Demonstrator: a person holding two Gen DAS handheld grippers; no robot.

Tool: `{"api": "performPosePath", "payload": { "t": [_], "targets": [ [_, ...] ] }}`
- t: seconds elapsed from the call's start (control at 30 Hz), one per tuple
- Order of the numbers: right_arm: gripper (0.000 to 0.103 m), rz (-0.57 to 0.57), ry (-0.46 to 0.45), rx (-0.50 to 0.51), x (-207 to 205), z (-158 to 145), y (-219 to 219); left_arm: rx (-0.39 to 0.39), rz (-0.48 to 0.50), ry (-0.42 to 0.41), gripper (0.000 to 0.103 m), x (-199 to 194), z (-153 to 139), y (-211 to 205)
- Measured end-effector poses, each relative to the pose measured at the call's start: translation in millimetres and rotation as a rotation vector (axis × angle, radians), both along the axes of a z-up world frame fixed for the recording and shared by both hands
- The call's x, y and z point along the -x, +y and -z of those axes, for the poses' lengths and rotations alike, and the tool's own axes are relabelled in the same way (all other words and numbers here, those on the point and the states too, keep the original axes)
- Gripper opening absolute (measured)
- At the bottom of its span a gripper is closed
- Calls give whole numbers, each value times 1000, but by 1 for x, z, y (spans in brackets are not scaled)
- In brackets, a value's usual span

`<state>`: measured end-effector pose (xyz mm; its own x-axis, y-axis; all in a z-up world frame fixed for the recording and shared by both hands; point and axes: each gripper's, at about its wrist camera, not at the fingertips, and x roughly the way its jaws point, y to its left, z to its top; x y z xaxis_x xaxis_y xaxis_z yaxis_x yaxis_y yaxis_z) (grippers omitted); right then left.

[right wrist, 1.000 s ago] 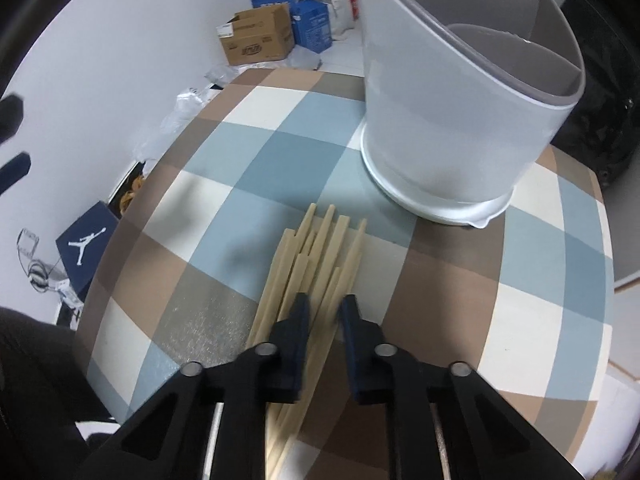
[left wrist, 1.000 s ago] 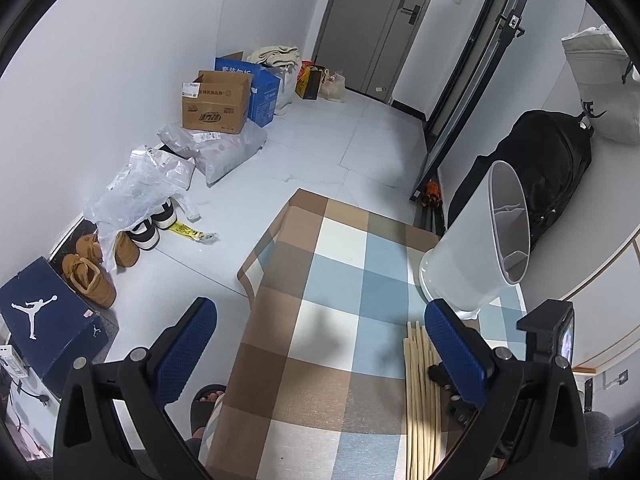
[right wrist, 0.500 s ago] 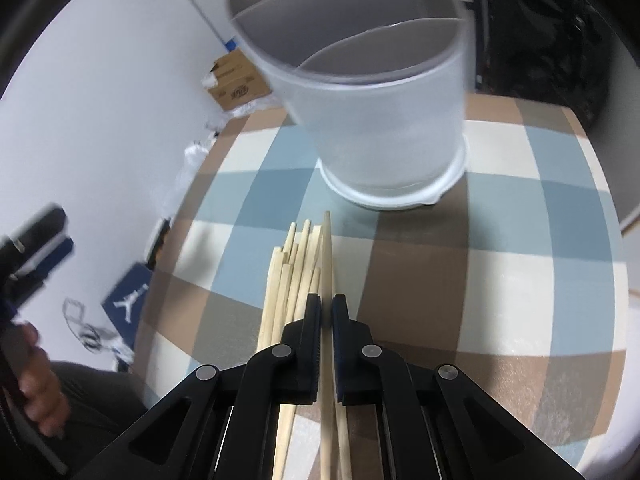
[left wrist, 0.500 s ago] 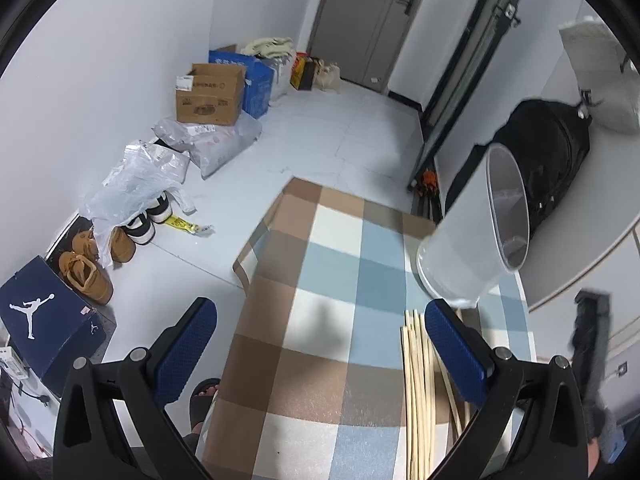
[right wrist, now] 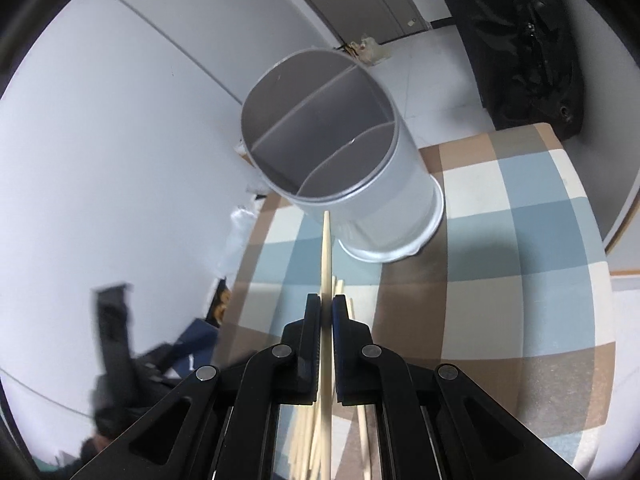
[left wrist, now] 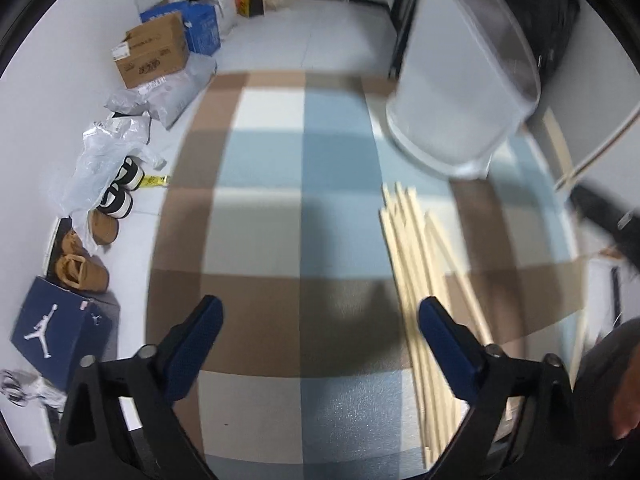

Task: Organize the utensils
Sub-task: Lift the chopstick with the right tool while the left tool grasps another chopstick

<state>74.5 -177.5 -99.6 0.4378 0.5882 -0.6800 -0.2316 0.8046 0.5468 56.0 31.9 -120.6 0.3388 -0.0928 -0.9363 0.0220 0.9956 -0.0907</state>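
Checked cloth [left wrist: 280, 208] in brown, blue and cream covers the table, with pale floor beyond it and a white wall to the left. Along that wall sit a cardboard box [left wrist: 154, 56], plastic bags [left wrist: 104, 156], shoes [left wrist: 82, 270] and a dark blue shoebox [left wrist: 60, 334].

On the right part of the cloth lies a bundle of chopsticks [left wrist: 420, 276], running away from the camera toward the holder [left wrist: 460, 92] — a pale grey tub standing at the far right of the table, blurred in the left view. From the right wrist view the holder [right wrist: 332, 152] shows its open top, split by curved walls into three compartments, all seemingly bare.

The left gripper [left wrist: 320, 320] hovers low over the near middle of the cloth, pointing along the table, its blue-padded fingers spread wide with nothing between them; the right-hand finger sits over the near end of the bundle.

The right gripper [right wrist: 326, 312] is raised above the bundle and angled toward the holder, its fingers pressed together on a single chopstick [right wrist: 326, 248]. That stick juts forward past the fingertips, its tip lining up just under the holder's near rim — whether it touches the wall cannot be told. The other chopsticks lie on the cloth beneath the gripper.
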Motion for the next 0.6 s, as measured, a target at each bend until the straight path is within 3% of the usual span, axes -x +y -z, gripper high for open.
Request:
{"api": "performPosePath", "payload": {
  "t": [0.27, 0.47, 0.6],
  "targets": [
    [5, 9, -13, -4, -1, 6, -6, -78, 8, 69, 92, 1, 13, -10],
    [5, 12, -44, -28, 6, -1, -27, -61, -33, 73, 92, -5, 14, -12],
    [5, 7, -62, -38, 8, -7, -30, -82, -19, 75, 83, -13, 17, -21]
  ]
}}
